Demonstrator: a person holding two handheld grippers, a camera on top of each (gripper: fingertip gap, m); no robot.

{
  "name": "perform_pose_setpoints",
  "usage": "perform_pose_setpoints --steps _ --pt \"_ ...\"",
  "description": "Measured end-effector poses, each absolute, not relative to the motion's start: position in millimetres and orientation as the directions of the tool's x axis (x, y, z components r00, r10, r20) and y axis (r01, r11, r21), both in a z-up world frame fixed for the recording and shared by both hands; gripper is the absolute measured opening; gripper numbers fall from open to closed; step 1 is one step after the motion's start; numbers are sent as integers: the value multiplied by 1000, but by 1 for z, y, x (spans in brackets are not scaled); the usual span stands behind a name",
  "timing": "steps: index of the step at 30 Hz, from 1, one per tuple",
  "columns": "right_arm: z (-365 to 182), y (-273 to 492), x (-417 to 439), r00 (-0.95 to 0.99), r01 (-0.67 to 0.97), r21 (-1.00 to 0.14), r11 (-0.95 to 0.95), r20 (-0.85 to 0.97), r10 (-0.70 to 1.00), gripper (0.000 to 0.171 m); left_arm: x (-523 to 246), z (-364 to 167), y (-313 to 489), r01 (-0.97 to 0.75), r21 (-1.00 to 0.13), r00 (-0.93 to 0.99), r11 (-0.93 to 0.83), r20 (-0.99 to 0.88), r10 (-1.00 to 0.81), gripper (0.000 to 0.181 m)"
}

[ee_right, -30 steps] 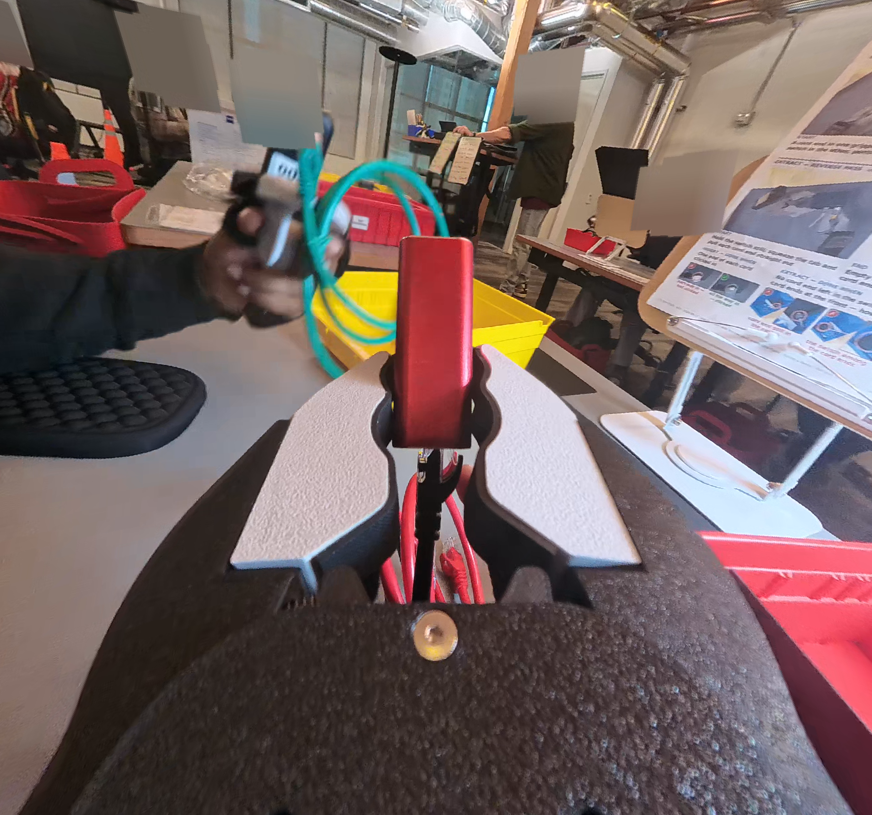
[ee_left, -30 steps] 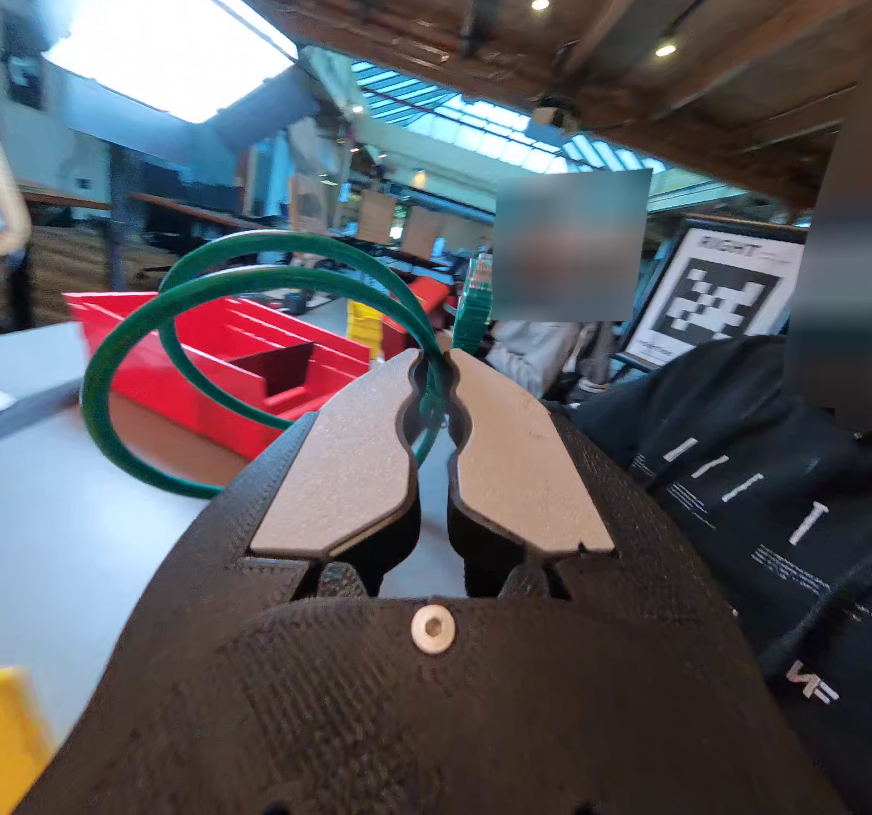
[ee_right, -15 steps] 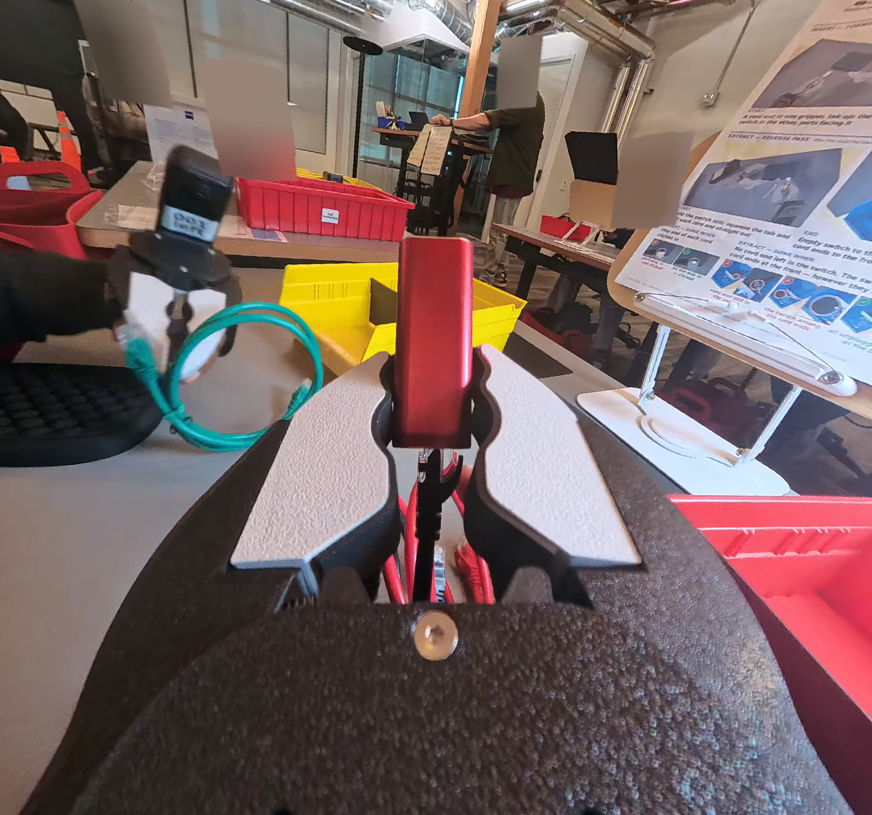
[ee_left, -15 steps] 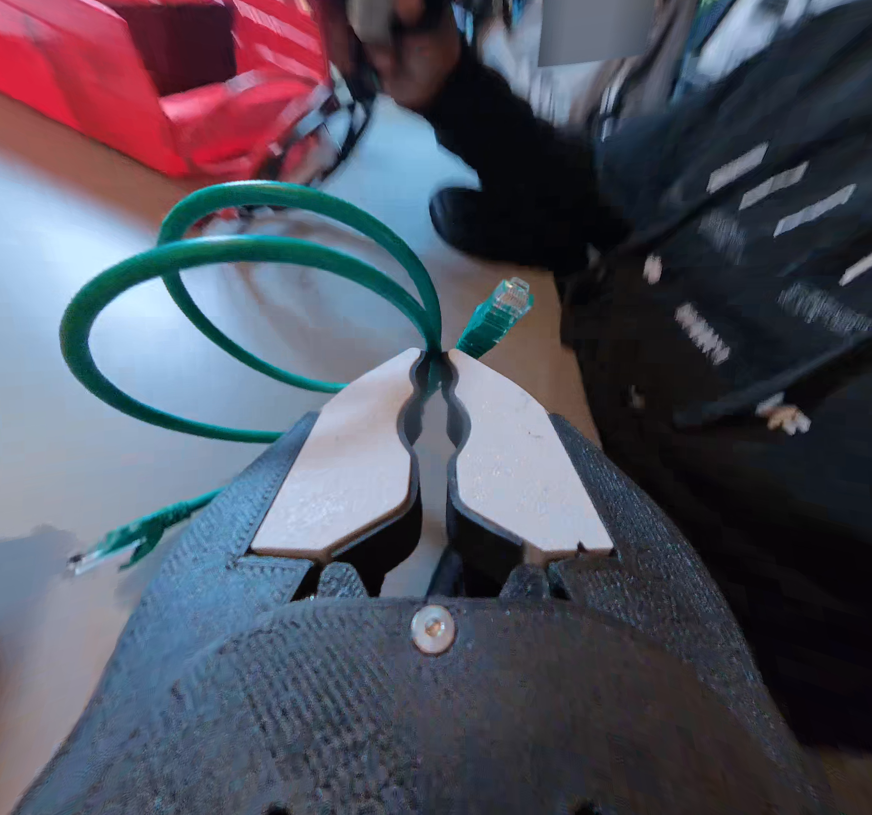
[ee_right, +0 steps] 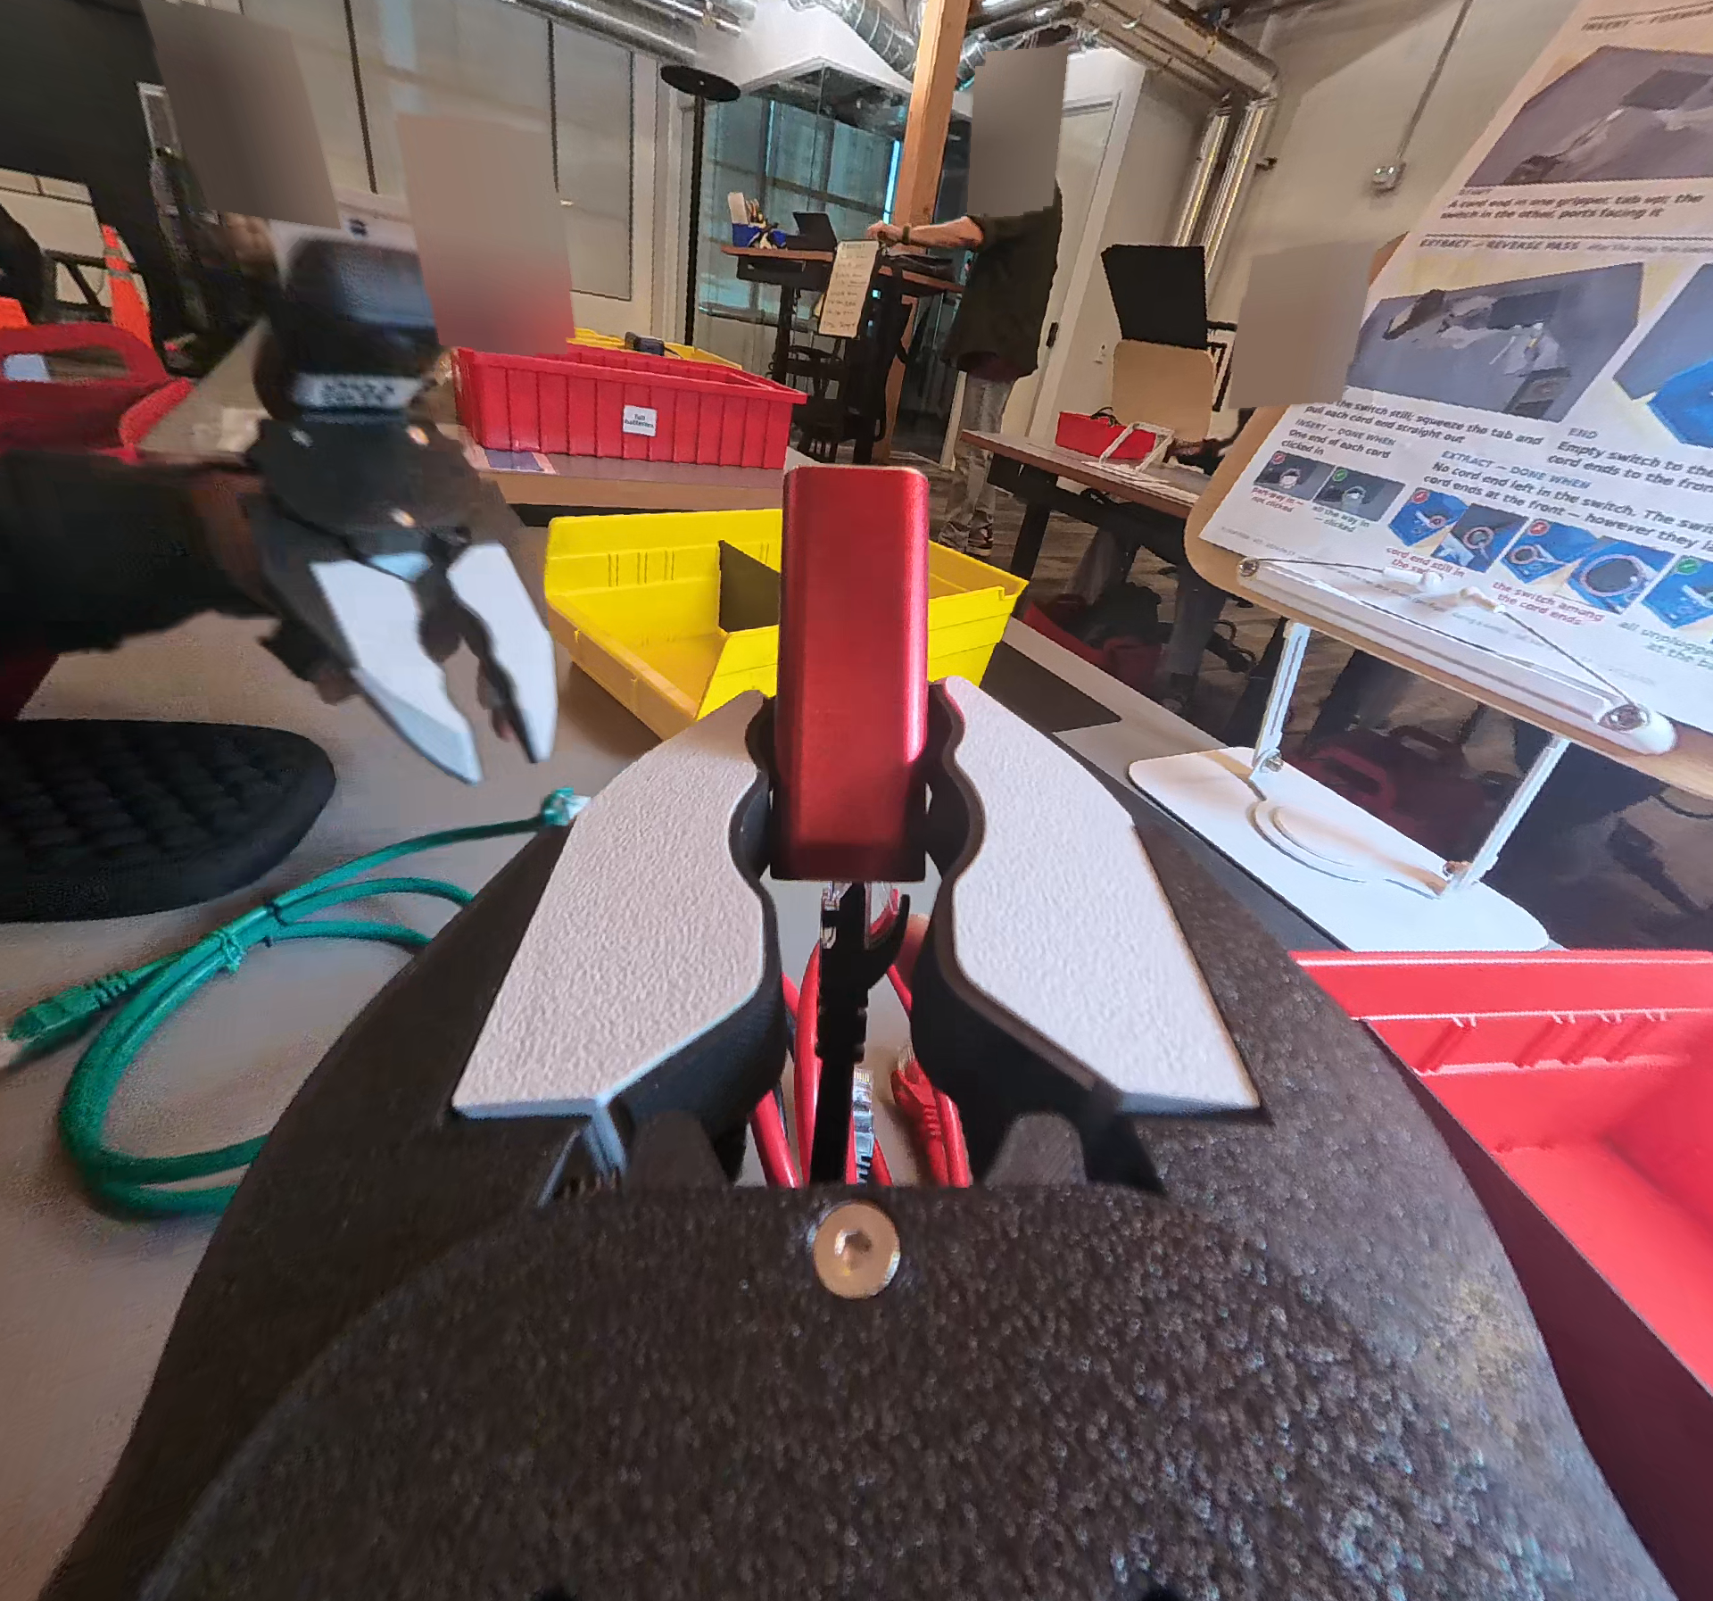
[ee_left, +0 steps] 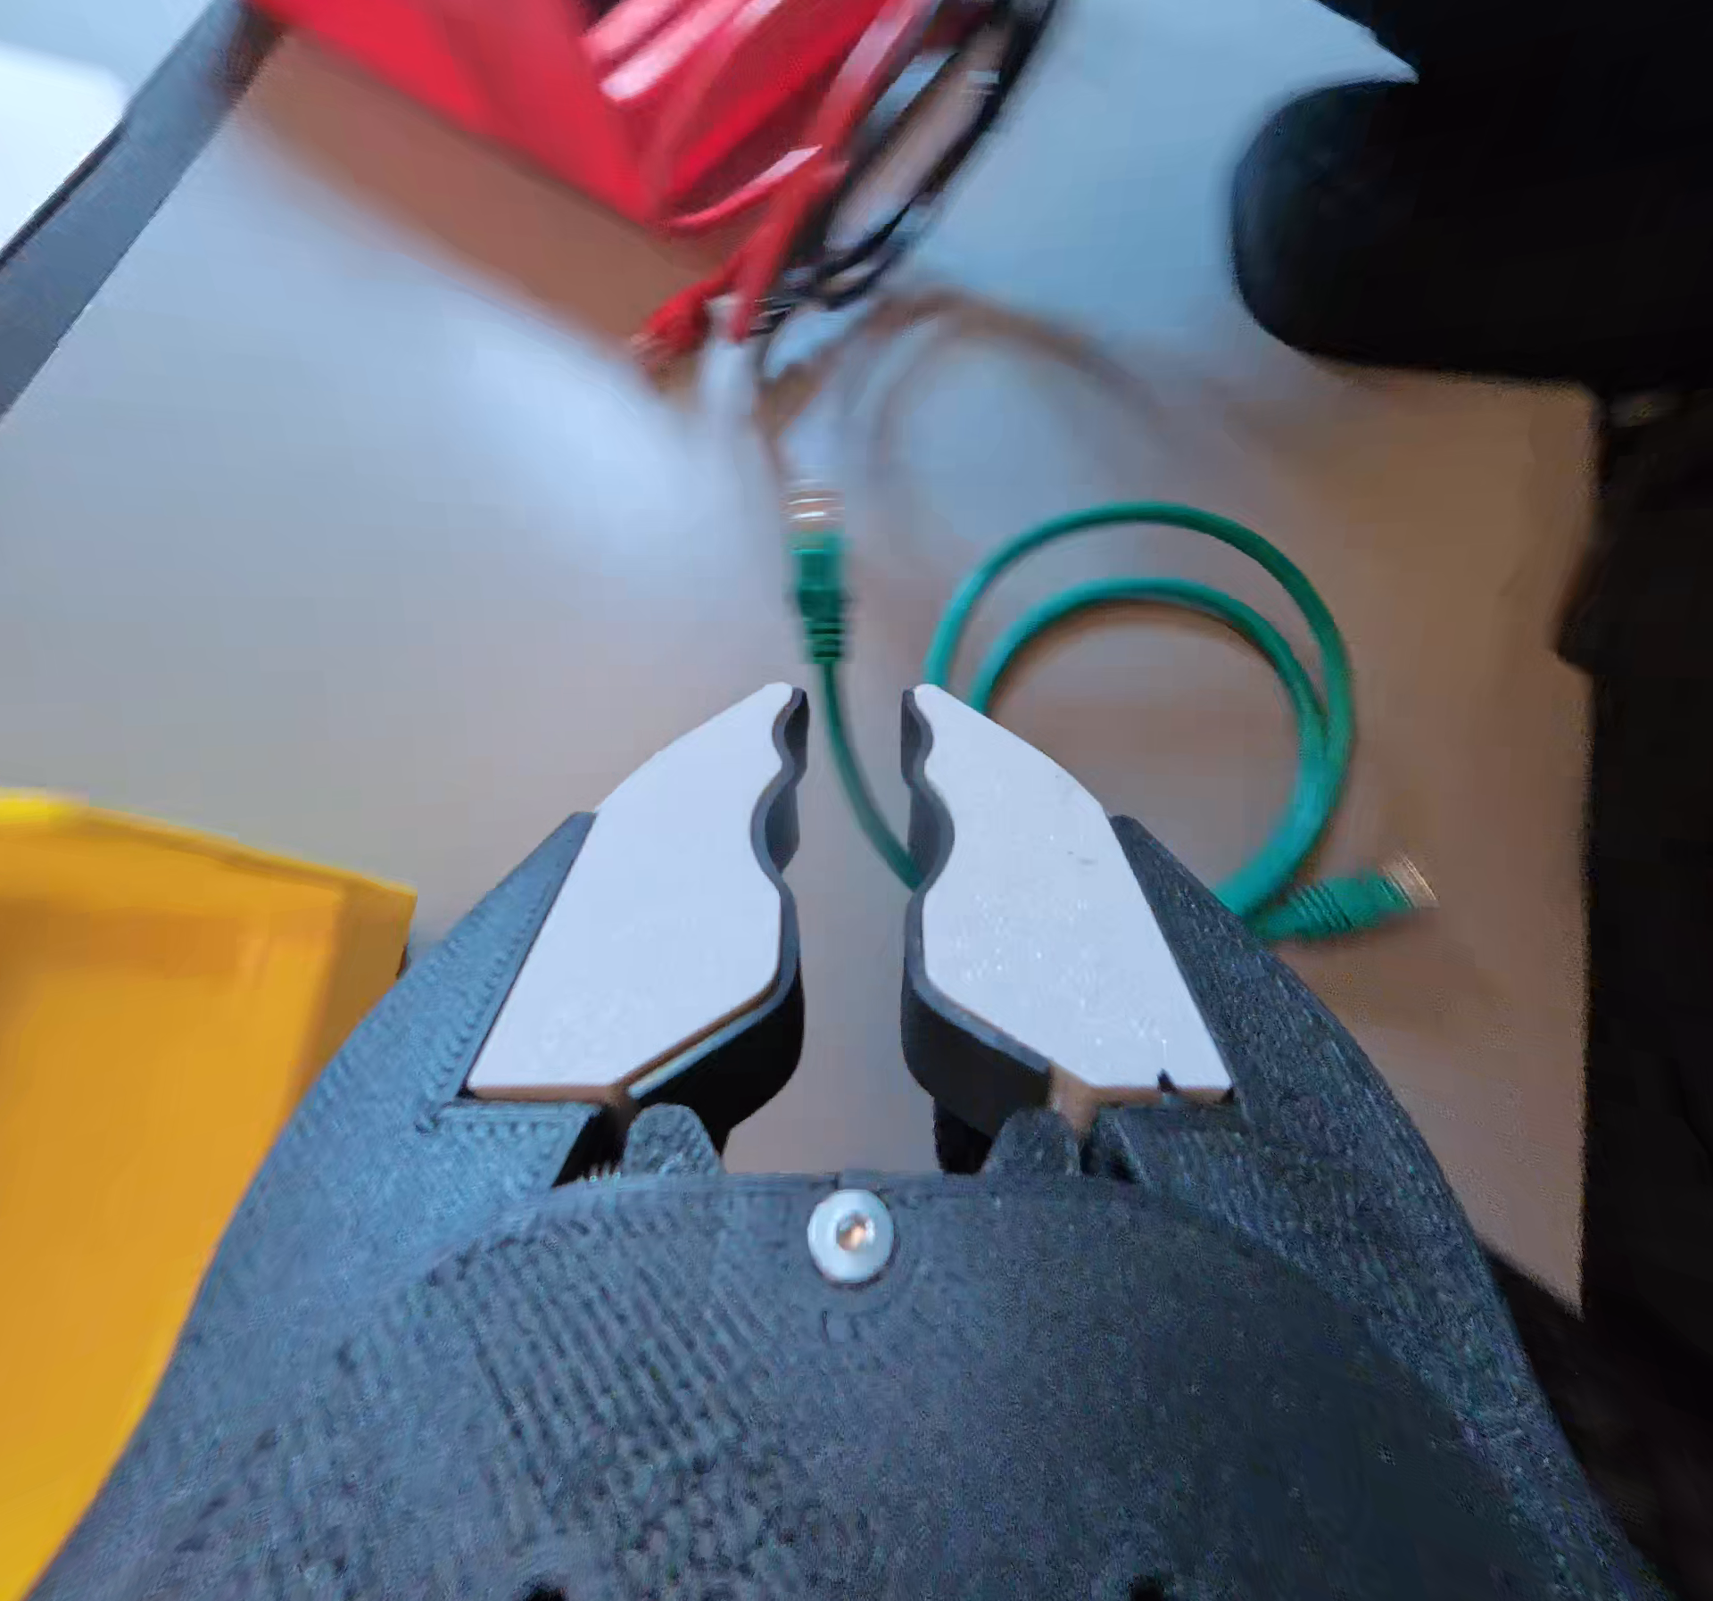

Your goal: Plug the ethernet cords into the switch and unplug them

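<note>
One green cord (ee_left: 1302, 722), coiled, lies on the desk (ee_left: 371, 537) just beyond the left gripper (ee_left: 851, 703), whose fingers (ee_left: 667, 889) are spread and empty. One red switch (ee_right: 851, 676), upright, is pinched by the right gripper (ee_right: 848, 778). Red and black cords (ee_right: 834, 1056) hang beneath the switch. One yellow bin (ee_right: 649, 620) sits farther back.

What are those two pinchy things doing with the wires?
A person holds one in each hand. The right gripper is clamped on a red switch with red and black cords hanging below. The left gripper is open above the table; the green cord lies coiled there, not plugged in.
</note>
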State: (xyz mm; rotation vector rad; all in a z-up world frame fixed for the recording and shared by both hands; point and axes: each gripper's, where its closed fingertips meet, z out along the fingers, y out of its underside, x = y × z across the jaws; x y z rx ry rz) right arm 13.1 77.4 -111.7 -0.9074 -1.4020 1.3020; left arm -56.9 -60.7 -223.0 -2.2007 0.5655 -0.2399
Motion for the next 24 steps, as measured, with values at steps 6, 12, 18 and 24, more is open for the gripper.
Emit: perform_pose_setpoints --steps 6,12,18,24 --pt "-112 80 14 -234 -90 -985 147 164 958 29 -52 -254 -42 -108 -807 890 -581 182 -418 32" --pt "-114 80 13 -236 -84 -986 145 161 958 29 -53 -256 -34 -123 -849 905 -513 116 -410 24" --pt "-116 78 11 -241 -80 -986 146 161 957 29 -54 -250 -36 -108 -882 912 -459 96 -400 24" --pt "-117 77 11 -247 -78 -985 153 167 955 29 -49 -227 -37 -163 -869 894 -467 70 -442 9"
